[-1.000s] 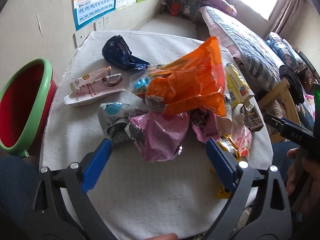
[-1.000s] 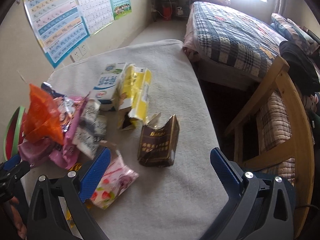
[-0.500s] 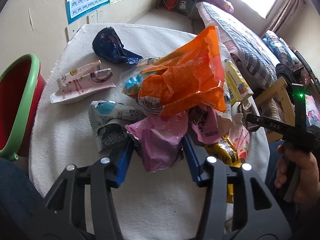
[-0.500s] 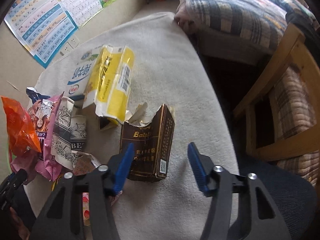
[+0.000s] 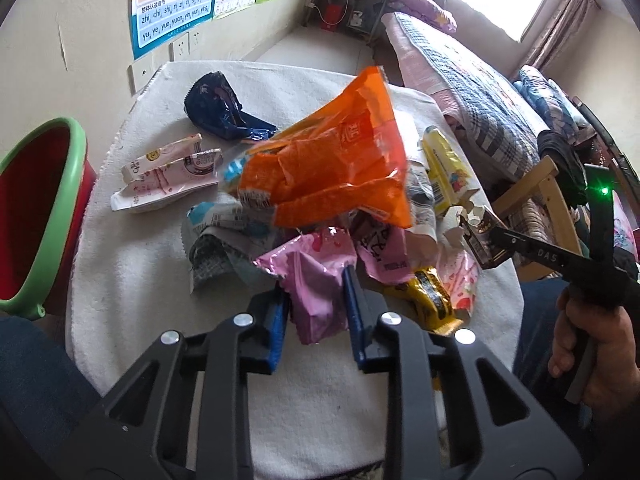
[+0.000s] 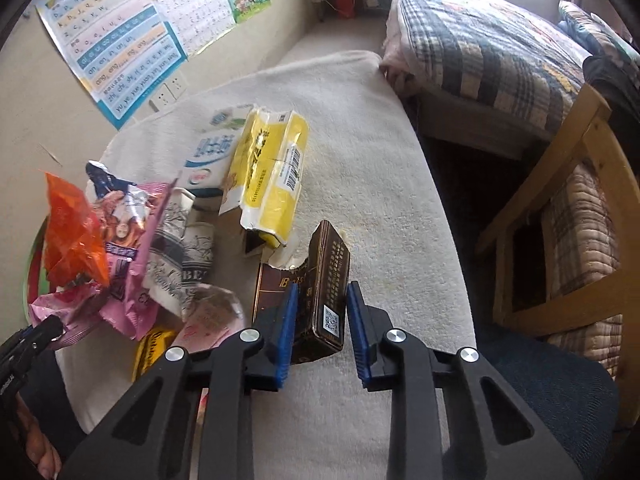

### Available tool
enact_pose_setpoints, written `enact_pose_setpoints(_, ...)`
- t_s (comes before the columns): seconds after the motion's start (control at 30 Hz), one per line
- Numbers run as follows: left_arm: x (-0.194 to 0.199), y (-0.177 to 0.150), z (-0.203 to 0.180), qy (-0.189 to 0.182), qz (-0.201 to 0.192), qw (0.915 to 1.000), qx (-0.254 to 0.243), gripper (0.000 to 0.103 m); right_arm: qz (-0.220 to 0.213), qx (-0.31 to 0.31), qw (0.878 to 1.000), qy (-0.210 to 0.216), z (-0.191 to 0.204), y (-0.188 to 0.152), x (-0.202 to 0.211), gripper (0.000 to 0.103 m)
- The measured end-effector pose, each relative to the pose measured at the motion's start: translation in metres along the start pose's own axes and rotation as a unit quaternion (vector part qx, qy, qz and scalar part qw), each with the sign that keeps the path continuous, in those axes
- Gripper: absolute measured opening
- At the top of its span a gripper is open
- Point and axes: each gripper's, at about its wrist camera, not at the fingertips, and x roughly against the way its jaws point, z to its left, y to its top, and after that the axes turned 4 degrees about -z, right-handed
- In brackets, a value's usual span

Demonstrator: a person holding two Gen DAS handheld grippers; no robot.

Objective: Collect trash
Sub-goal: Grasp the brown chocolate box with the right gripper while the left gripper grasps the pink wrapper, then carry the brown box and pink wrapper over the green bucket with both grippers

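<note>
A heap of trash lies on a white towel-covered table (image 5: 132, 292). My left gripper (image 5: 316, 284) is shut on a pink foil wrapper (image 5: 312, 276) at the heap's near edge; an orange bag (image 5: 340, 160) stands above it. My right gripper (image 6: 322, 300) is shut on a torn dark brown box (image 6: 316, 276), which also shows in the left wrist view (image 5: 482, 240). A yellow carton (image 6: 272, 176) and a white-blue carton (image 6: 212, 152) lie beyond it. A red bin with a green rim (image 5: 44, 216) stands left of the table.
A dark blue wrapper (image 5: 218, 106) and pink-white sachets (image 5: 168, 176) lie on the table's far left. A bed with a plaid quilt (image 6: 492, 48) and a wooden chair (image 6: 568, 208) stand to the right. A poster (image 5: 172, 0) hangs on the wall.
Both grippers moved forward and closed. The left one closed on the pink wrapper, the right one on the brown box, which now stands tilted up between its fingers.
</note>
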Motion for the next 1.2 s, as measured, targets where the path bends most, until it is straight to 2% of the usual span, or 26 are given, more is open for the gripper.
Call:
enact_pose_setpoints(0.5,0.046,-0.024,0.003,-0.027,0.013,0.9995,-0.011,0.024,-0.027,0.011,1.0,-0.007,0.021,-0.015,0.039,0.024)
enact_pose_setpoints(0.7,0.057,-0.028,0.005,-0.04,0.012,0.9991,-0.011,0.024,-0.02,0.045,0.998,-0.036,0.02,-0.021,0.05,0.023)
enact_pose_setpoints(0.77,0.06,-0.029,0.004,-0.043,0.009,0.9989,-0.016,0.024,-0.007,0.045,0.998,-0.031,0.016,-0.024,0.051,0.023)
enact_pose_setpoints(0.87,0.067,-0.03,0.002,-0.042,-0.003,0.9989,-0.023,0.024,-0.012,0.051,0.998,-0.027,0.017,-0.027,0.06,0.023)
enact_pose_setpoints(1.0,0.077,-0.026,-0.001,-0.044,-0.022,0.9984,-0.029,0.024,-0.03,0.046,0.998,-0.012,0.022,-0.026,0.077,0.023)
enact_pose_setpoints(1.2,0.092,-0.015,0.004,-0.04,-0.047,0.9979,-0.022,0.024,-0.063,0.056,0.996,0.025,0.053,-0.011,0.1,0.024)
